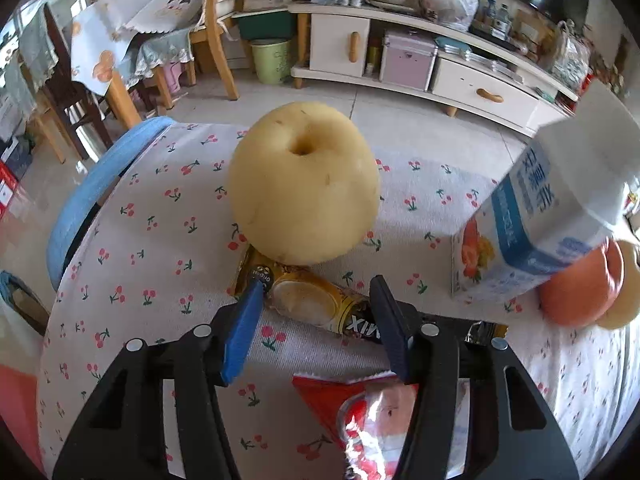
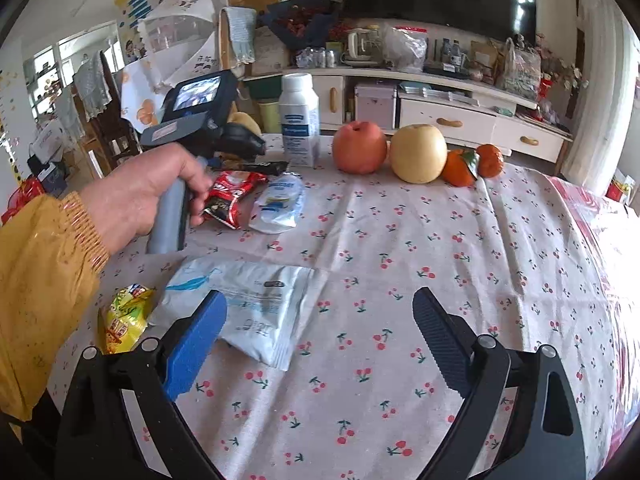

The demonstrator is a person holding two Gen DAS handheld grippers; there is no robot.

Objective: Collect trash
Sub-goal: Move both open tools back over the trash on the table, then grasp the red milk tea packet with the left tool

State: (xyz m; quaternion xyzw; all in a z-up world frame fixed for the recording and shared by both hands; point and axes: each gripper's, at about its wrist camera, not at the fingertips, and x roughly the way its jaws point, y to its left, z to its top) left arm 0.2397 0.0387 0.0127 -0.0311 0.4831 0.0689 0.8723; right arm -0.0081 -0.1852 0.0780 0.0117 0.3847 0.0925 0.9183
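In the left wrist view my left gripper (image 1: 316, 292) is open, its fingers on either side of a gold coffee sachet (image 1: 316, 300) lying against a yellow pear (image 1: 304, 184). A red snack wrapper (image 1: 372, 412) lies under the gripper. In the right wrist view my right gripper (image 2: 320, 312) is open above the cherry-print tablecloth (image 2: 400, 248), beside a white and blue wipes packet (image 2: 248, 304). A yellow candy wrapper (image 2: 124, 316), the red wrapper (image 2: 232, 196) and a clear blue pouch (image 2: 280, 204) lie further left. The left gripper unit (image 2: 200, 120) is held by a hand.
A milk carton (image 2: 298, 120), an apple (image 2: 358, 146), a second yellow pear (image 2: 418, 152) and two tangerines (image 2: 472, 164) stand along the table's far side. A green bin (image 1: 272, 60) and a TV cabinet (image 1: 440, 68) stand on the floor beyond. A blue chair (image 1: 100, 184) is at the left.
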